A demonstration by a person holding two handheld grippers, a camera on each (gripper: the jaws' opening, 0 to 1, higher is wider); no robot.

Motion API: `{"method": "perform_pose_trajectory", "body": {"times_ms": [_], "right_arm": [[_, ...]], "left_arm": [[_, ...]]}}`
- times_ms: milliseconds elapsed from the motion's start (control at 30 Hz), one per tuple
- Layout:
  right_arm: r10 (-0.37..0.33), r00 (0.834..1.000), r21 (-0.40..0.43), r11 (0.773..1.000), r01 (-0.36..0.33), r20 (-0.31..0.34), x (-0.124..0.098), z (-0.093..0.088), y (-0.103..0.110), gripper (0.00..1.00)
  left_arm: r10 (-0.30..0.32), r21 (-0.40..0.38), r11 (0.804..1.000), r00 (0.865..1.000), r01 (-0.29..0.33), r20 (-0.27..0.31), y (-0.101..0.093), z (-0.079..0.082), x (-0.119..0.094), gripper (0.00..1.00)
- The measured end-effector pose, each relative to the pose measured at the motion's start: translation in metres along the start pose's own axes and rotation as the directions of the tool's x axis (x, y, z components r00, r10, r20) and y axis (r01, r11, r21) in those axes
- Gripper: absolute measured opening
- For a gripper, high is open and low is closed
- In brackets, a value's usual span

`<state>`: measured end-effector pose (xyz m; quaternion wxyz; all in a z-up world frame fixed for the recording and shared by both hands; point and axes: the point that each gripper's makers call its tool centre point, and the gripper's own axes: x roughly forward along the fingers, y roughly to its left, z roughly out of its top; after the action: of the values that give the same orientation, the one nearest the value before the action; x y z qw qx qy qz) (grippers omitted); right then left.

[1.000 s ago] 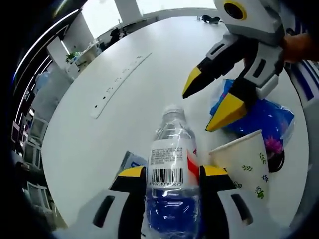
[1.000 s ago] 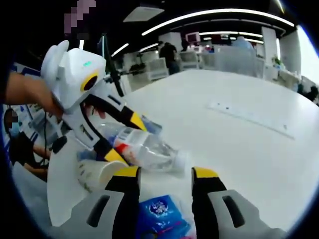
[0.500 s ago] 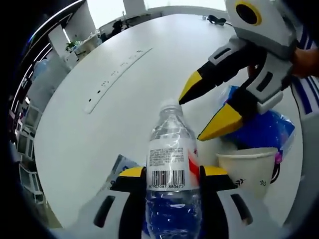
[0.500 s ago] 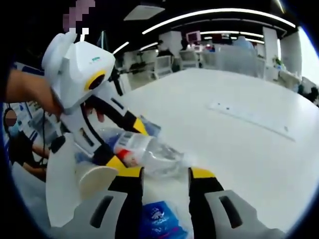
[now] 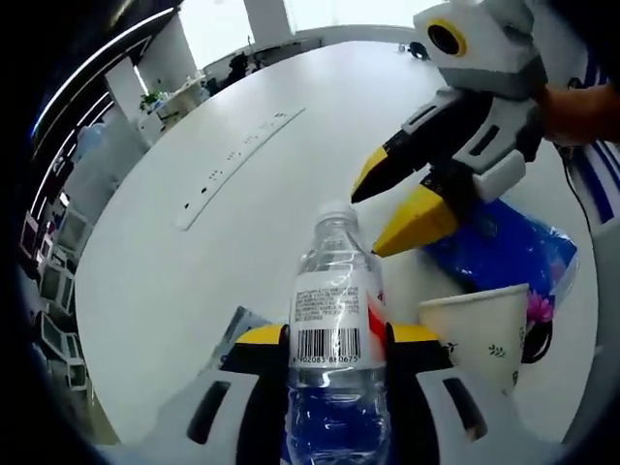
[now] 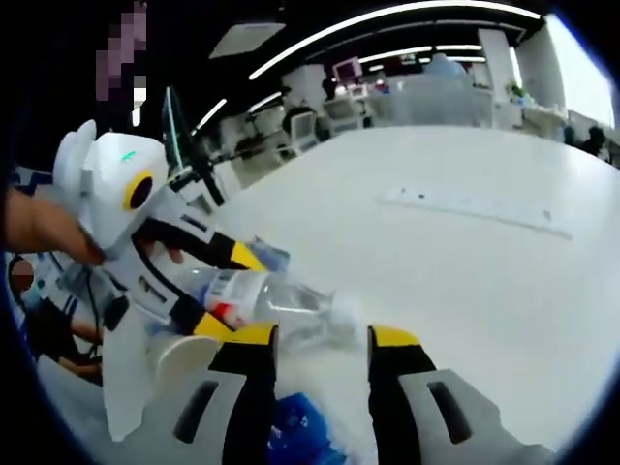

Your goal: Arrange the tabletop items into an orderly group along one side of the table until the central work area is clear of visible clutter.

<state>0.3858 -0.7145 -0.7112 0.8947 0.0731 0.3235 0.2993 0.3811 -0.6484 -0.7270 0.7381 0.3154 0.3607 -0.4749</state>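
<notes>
Bottles: one clear water bottle (image 5: pixel 334 329), white cap, barcode label, blue-tinted lower half; it lies on its side in the right gripper view (image 6: pixel 262 295).
Cups: one paper cup (image 5: pixel 480 334) with a leaf print, standing upright just right of the bottle in the left gripper view; seen near the bottle's base in the right gripper view (image 6: pixel 179 356).
Blue packs: one blue plastic pack (image 5: pixel 509 252) behind the cup, partly under the other gripper; a blue pack (image 6: pixel 295 436) also lies between the jaws in the right gripper view.
Small items: a flat bluish packet (image 5: pixel 242 325) peeks out left of the bottle; too little shows to tell what it is.
Table: one large white table (image 5: pixel 194 271), with a long pale strip (image 5: pixel 242 155) lying across its far part.
Left gripper (image 5: pixel 334 339): yellow-tipped jaws clamped on the bottle's body, one on each side, cap pointing away from the camera.
Right gripper (image 6: pixel 320 339): jaws spread apart with nothing between the tips, held above the blue pack, near the bottle's cap; in the left gripper view (image 5: pixel 387 208) its tips hang parted above the pack.
Person: a hand (image 5: pixel 576 97) grips the right gripper's body.
</notes>
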Motion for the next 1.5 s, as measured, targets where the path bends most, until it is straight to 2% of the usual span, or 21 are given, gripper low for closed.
{"method": "perform_pose_trajectory", "body": {"times_ms": [167,533,733,800,967,1167,1500], "right_arm": [[0.017,1.0,0.075,0.997,-0.018,0.017,0.001,0.005,0.0,0.33],[0.043,0.999,0.159,0.986,-0.047,0.032,0.004,0.007,0.003,0.32],[0.062,0.997,0.253,0.965,-0.071,0.043,0.007,0.008,0.004,0.33],[0.067,0.996,0.262,0.962,-0.079,0.052,0.007,0.01,0.005,0.33],[0.092,0.994,0.347,0.932,-0.106,0.054,0.011,0.008,0.008,0.33],[0.1,0.994,0.36,0.926,-0.113,0.055,0.011,0.009,0.011,0.32],[0.105,0.994,0.438,0.892,-0.114,0.043,0.013,0.004,0.009,0.35]], "left_arm": [[0.014,0.0,1.0,0.999,-0.014,0.039,0.0,0.002,-0.002,0.36],[0.044,-0.035,0.999,0.99,-0.039,0.133,0.002,0.004,-0.008,0.34],[0.057,-0.029,0.998,0.982,-0.052,0.18,0.001,0.004,-0.012,0.34],[0.058,-0.041,0.998,0.979,-0.051,0.194,0.001,0.004,-0.014,0.34],[0.059,-0.035,0.998,0.975,-0.053,0.215,0.0,0.002,-0.015,0.34],[0.06,-0.026,0.998,0.97,-0.056,0.236,-0.001,0.003,-0.017,0.35],[0.072,-0.034,0.997,0.962,-0.066,0.264,-0.001,0.003,-0.019,0.34]]}}
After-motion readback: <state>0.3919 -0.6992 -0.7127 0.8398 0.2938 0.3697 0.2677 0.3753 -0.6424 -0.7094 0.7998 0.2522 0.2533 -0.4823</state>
